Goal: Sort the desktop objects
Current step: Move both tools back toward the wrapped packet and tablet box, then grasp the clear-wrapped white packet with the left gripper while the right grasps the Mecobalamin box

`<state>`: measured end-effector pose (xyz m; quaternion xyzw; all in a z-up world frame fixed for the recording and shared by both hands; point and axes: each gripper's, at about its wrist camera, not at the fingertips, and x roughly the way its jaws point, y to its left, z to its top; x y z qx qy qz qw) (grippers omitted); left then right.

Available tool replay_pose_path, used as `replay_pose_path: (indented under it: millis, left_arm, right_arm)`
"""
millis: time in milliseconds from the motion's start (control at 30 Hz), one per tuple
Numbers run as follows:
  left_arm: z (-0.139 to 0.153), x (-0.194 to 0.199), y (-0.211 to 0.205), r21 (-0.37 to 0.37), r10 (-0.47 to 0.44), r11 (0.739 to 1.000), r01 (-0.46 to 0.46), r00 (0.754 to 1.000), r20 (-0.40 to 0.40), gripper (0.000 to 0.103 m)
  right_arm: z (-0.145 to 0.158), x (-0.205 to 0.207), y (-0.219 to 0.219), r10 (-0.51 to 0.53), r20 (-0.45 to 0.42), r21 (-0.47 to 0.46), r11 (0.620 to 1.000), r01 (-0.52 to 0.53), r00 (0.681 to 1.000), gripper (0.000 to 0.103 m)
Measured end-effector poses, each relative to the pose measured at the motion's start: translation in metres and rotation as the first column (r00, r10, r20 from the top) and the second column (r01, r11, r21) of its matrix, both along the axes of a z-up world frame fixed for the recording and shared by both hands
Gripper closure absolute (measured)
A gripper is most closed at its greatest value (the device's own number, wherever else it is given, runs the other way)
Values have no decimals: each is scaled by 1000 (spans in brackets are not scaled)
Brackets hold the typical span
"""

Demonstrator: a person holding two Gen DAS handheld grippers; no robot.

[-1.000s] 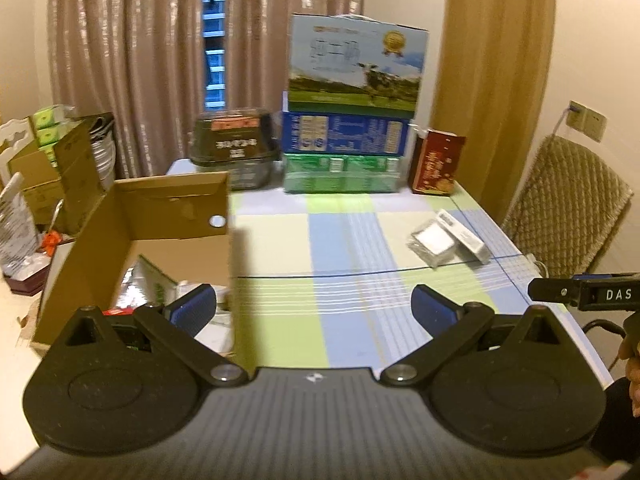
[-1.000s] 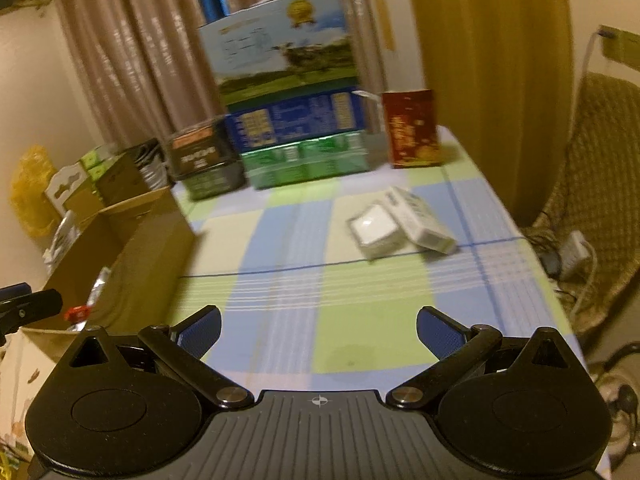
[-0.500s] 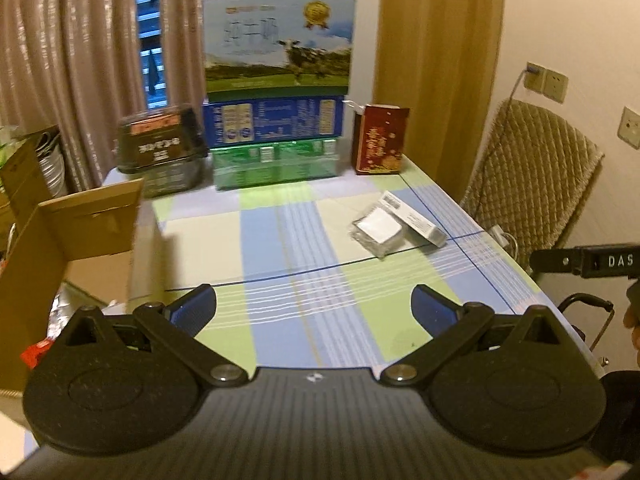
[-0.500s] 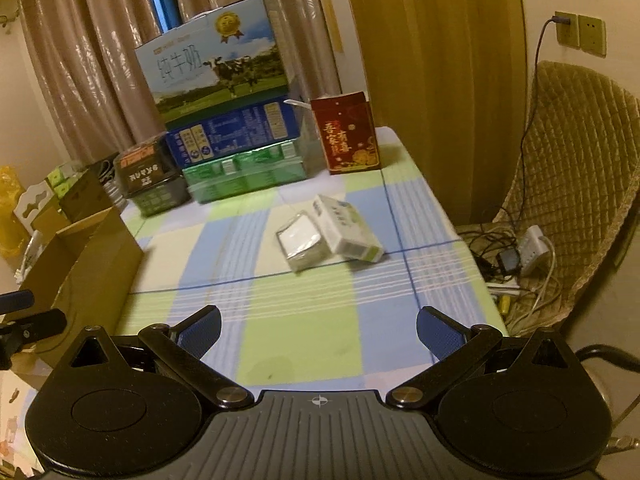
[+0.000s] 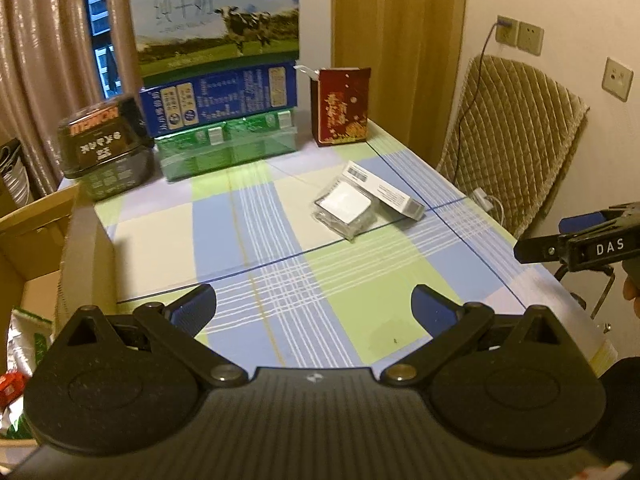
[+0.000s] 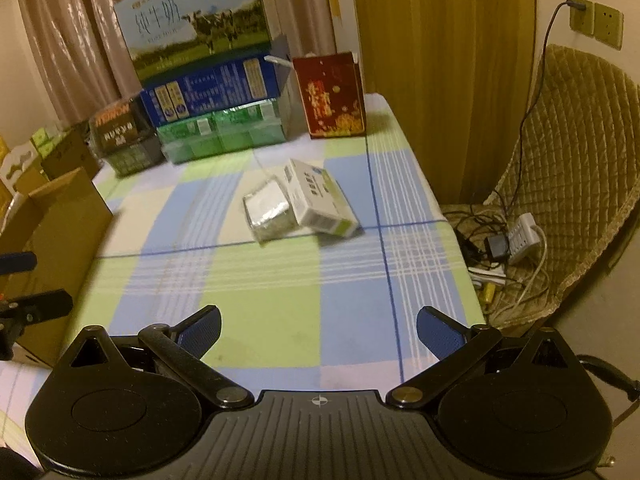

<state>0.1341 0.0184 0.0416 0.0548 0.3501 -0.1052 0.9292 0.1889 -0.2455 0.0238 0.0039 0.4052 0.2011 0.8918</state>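
- Left tongs [image 5: 314, 306] spread wide, empty, over near bench edge.
- Right tongs [image 6: 318, 330] likewise gaping, empty.
- Clear plastic packet [image 6: 267, 208] touching white rectangular carton [image 6: 320, 203], mid-bench [image 6: 276, 280], toward right edge.

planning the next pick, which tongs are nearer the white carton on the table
Hard to call, probably right. The right tongs face the white carton almost head-on; the left tongs have it ahead and off to their right. Both open, well short.
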Motion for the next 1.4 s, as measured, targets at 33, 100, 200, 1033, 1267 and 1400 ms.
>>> replay_pose_path:
  millis: [33, 100, 200, 1033, 1267, 1400]
  left_arm:
    - [-2, 2, -2, 3, -5, 1000, 5, 1000, -3, 1]
    - [-4, 6, -4, 5, -13, 1000, 13, 1000, -8, 1]
    - [-8, 13, -7, 8, -25, 1000, 25, 1000, -18, 1]
    - [-35, 89, -21, 97, -111, 988, 117, 992, -62, 1]
    - [-48, 133, -31, 137, -186, 971, 196, 979, -87, 1]
    - [-58, 158, -38, 142, -233, 959, 247, 967, -106, 1]
  right_arm:
    - [-2, 1, 0, -1, -3, -3, 1000, 1, 1000, 2]
    - [-6, 4, -1, 0, -8, -12, 1000, -1, 1000, 2]
    - [-9, 9, -2, 6, -13, -24, 1000, -7, 1000, 2]
    - [-25, 78, -1, 88, -14, -42, 995, -88, 996, 2]
    - [-34, 124, 21, 217, -19, -59, 974, -218, 976, 2]
    - [-44, 151, 35, 274, -53, -56, 959, -277, 960, 2]
